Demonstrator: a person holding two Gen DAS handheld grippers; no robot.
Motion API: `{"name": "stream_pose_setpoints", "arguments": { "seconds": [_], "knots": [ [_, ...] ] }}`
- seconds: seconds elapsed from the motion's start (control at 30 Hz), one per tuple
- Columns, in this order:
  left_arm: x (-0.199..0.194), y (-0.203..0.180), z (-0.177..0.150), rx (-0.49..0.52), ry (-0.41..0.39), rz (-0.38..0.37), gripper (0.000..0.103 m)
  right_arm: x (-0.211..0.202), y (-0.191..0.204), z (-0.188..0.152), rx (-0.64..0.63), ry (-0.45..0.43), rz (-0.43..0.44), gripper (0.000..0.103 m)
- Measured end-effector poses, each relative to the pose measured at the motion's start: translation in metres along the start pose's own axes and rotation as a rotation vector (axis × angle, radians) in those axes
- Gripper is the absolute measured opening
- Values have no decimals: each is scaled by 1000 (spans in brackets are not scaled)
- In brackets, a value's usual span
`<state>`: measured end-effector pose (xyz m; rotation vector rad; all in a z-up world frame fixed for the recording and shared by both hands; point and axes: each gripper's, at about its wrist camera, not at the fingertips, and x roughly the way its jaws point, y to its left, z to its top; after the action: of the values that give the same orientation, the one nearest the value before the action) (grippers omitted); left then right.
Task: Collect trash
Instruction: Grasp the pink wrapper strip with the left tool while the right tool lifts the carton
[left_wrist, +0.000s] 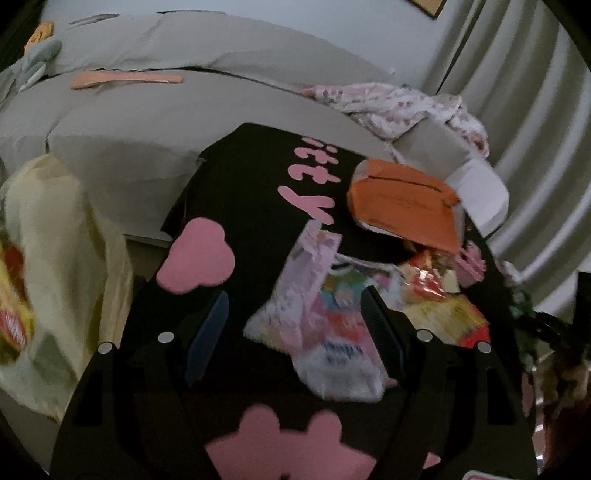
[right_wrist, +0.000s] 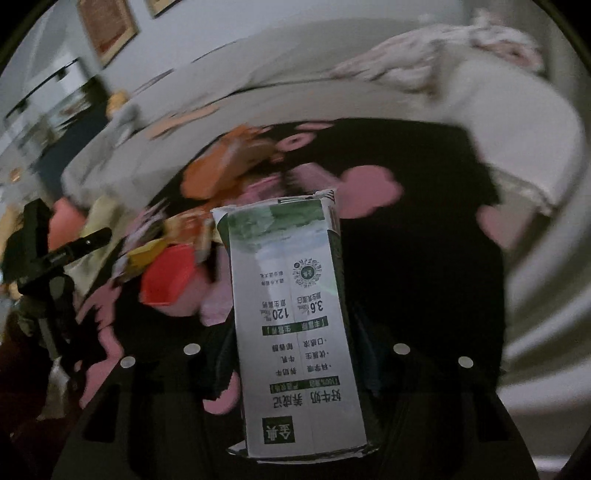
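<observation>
While the black bag with pink shapes (left_wrist: 240, 192) gapes by the sofa (left_wrist: 155, 122) | left gripper (left_wrist: 295, 325) spread apart over a pink wrapper (left_wrist: 321, 325) | orange box (left_wrist: 402, 210) behind | right gripper (right_wrist: 291, 354) clamps milk carton (right_wrist: 295, 325) above the bag, hiding its contents.

I see a black bag (left_wrist: 236, 192) printed with pink shapes and lettering. Far right in it lies an orange box (left_wrist: 402, 206); nearer, a pastel pink wrapper (left_wrist: 317, 314) with blue and red print. My right tool's carton (right_wrist: 295, 325) is white with green print. The sofa (left_wrist: 147, 122) is grey.
</observation>
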<state>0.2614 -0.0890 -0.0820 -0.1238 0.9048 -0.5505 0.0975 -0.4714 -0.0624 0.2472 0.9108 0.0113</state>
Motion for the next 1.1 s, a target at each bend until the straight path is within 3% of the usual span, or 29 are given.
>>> {"name": "stream_pose_setpoints", "arguments": {
  "seconds": [0.1,0.23,0.37,0.53,0.63,0.7,0.8,0.93,1.1],
  "knots": [
    [20,-3,6,17,49,11,63,1,-3,-8,41,4,-1,52],
    [34,-8,6,26,95,31,32,13,-3,-13,59,36,3,52],
    [22,-9,-2,3,83,22,20,19,1,-16,55,55,-9,53],
    [-4,-15,-18,-19,64,-22,19,20,0,-15,65,75,3,55],
    [-16,-18,-28,-31,55,-43,18,22,-4,-12,94,100,55,66],
    [-19,-19,-32,-38,59,-52,18,23,-3,-9,95,121,58,66],
    [-26,-22,-40,-26,53,-33,18,25,1,-5,66,148,36,66],
    [-37,-23,-45,-15,33,-15,19,22,17,2,-50,149,-133,66],
    [-48,-26,-49,2,2,6,19,23,29,22,-83,136,-135,66]
  ]
}}
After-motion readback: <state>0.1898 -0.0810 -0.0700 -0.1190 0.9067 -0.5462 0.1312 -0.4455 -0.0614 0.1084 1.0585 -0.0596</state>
